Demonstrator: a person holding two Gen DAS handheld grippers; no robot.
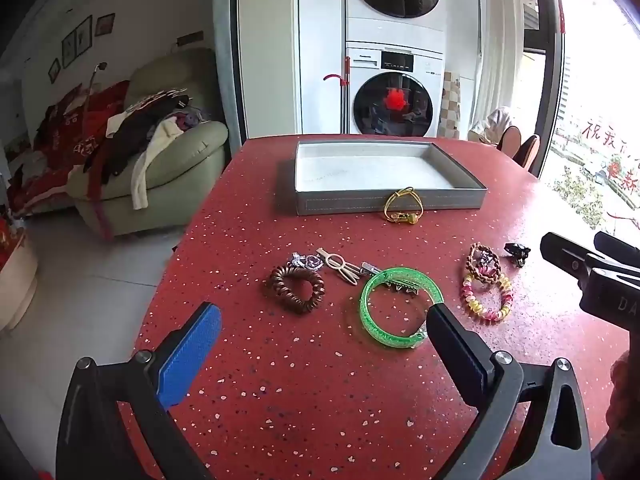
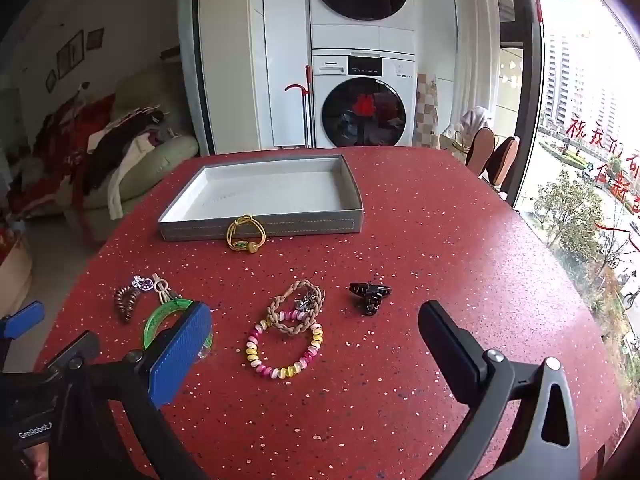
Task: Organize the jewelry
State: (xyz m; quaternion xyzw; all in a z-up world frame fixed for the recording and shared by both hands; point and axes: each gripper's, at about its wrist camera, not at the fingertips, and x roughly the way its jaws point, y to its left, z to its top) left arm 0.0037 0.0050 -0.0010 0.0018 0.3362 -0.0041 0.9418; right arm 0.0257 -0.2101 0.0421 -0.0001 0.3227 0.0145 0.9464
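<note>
An empty grey tray [image 1: 384, 204] [image 2: 256, 226] lies at the far side of the red table. A gold hair tie [image 1: 402, 206] [image 2: 245, 234] rests against its front wall. Nearer lie a brown spiral hair tie [image 1: 297, 288] [image 2: 126, 302], a green bangle [image 1: 400, 306] [image 2: 160, 318], a beige clip [image 1: 340, 266], a braided bracelet [image 1: 484, 266] [image 2: 298, 306], a pink-and-yellow coil tie [image 1: 486, 300] [image 2: 284, 350] and a black claw clip [image 1: 517, 252] [image 2: 370, 296]. My left gripper [image 1: 324, 332] hovers open before the bangle. My right gripper [image 2: 316, 340] hovers open over the coil tie. Neither holds anything.
The red speckled table [image 1: 320, 400] [image 2: 440, 240] drops off at its left and right edges. A green sofa [image 1: 160, 168] piled with clothes stands left. Stacked washing machines [image 1: 394, 92] stand behind the table, chairs [image 2: 492, 160] and a window at the right.
</note>
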